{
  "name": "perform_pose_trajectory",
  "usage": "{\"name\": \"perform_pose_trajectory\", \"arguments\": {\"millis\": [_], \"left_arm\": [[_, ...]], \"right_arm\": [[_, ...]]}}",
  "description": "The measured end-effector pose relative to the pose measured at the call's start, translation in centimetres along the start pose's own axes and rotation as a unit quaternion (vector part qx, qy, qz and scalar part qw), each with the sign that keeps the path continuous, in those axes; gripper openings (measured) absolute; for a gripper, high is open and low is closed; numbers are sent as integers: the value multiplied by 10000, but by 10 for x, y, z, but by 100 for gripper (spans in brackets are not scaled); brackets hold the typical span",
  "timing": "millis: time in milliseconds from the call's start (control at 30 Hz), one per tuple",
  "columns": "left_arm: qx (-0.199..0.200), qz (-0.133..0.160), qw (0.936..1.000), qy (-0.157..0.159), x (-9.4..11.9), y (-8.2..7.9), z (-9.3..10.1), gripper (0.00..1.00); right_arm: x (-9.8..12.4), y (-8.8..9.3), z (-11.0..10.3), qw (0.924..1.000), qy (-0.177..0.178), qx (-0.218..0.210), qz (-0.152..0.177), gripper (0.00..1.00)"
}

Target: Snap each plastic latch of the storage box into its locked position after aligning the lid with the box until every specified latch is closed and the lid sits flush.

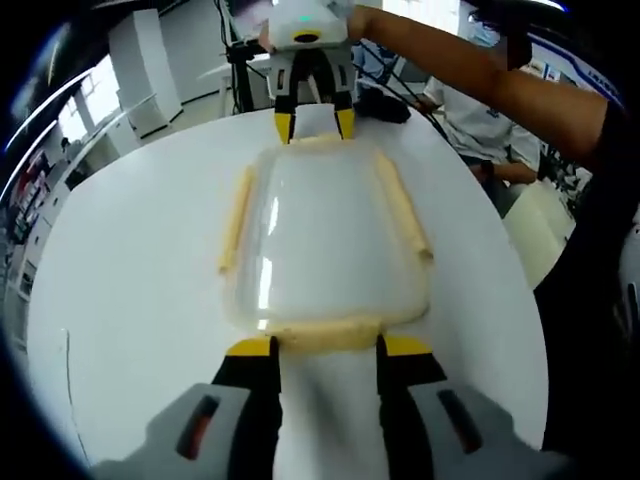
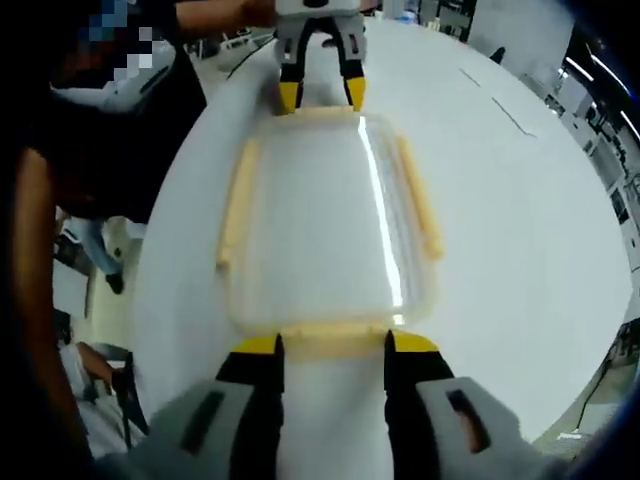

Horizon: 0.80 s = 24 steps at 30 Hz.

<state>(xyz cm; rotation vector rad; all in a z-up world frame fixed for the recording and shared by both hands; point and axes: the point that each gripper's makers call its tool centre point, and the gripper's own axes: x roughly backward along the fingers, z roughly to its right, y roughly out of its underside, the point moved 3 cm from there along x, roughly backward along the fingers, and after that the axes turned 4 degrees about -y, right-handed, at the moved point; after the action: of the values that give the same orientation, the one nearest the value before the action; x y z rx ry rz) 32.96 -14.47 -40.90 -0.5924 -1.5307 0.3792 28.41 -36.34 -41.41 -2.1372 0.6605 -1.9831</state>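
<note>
A clear storage box (image 1: 325, 235) with its lid on lies on a round white table (image 1: 130, 290). Pale yellow latches run along all its sides, with long ones at the left (image 1: 237, 218) and right (image 1: 403, 205). My left gripper (image 1: 327, 347) is open, its yellow tips either side of the near end latch (image 1: 325, 335). My right gripper (image 1: 315, 123) stands open at the far end latch. In the right gripper view the box (image 2: 325, 215) lies between my right gripper (image 2: 335, 344), astride its end latch (image 2: 330, 340), and the left gripper (image 2: 321, 95).
A black object (image 1: 385, 103) sits on the table behind the right gripper. A person's arm (image 1: 470, 70) reaches in from the upper right, and another person sits beyond the table edge (image 1: 500, 150). White furniture (image 1: 140, 70) stands at the back left.
</note>
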Motion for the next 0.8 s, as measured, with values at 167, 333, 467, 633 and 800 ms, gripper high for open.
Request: {"name": "perform_pose_trajectory", "arguments": {"millis": [167, 333, 467, 633, 800], "left_arm": [[-30, 9, 10000, 29, 13, -5, -1, 33], [-52, 121, 9999, 78, 50, -27, -8, 33], [-36, 218, 9997, 122, 76, -43, -14, 32], [-189, 421, 9988, 139, 108, -64, -22, 32], [-311, 508, 9982, 62, 134, -78, -29, 32]], "right_arm": [[9, -9, -2, 10000, 59, -17, 70, 35], [42, -23, -8, 9992, 95, -164, 348, 35], [65, -37, -12, 9983, 234, -226, 492, 35], [91, -50, -13, 9970, 337, -314, 627, 35], [114, -67, -18, 9949, 487, -350, 805, 35]]}}
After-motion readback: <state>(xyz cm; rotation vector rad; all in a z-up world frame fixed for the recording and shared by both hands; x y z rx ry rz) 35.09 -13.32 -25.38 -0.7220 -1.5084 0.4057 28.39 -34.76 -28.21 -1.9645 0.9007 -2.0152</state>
